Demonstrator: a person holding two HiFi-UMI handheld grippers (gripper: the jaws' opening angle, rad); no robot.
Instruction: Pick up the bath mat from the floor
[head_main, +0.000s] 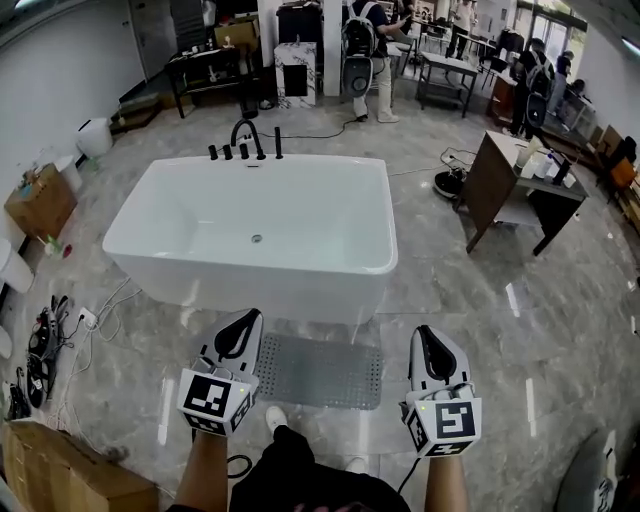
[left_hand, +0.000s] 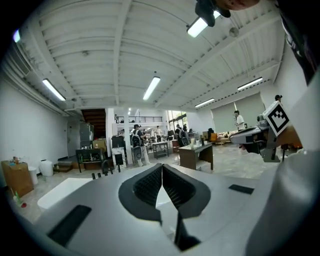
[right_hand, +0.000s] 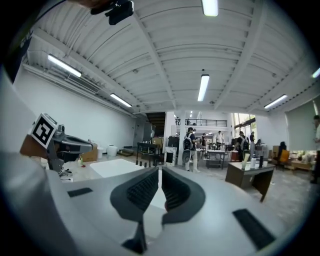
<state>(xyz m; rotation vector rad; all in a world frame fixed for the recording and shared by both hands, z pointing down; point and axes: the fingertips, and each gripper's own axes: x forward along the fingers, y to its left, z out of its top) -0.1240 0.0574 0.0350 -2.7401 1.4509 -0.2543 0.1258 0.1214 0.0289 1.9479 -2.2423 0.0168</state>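
A grey studded bath mat (head_main: 320, 370) lies flat on the marble floor, just in front of the white bathtub (head_main: 255, 235). My left gripper (head_main: 241, 322) hovers over the mat's left end, held level and pointing toward the tub, jaws shut and empty. My right gripper (head_main: 428, 338) hangs just past the mat's right end, also shut with nothing in it. In the left gripper view the gripper (left_hand: 162, 172) has its pads pressed together. The right gripper view shows the gripper (right_hand: 159, 176) closed too, aimed across the room. Neither gripper view shows the mat.
Black taps (head_main: 245, 143) stand on the tub's far rim. A wooden desk (head_main: 515, 185) is at the right. Cables and a power strip (head_main: 62, 325) lie on the floor at left, a cardboard box (head_main: 60, 470) sits near left. People (head_main: 370, 50) stand at tables far back.
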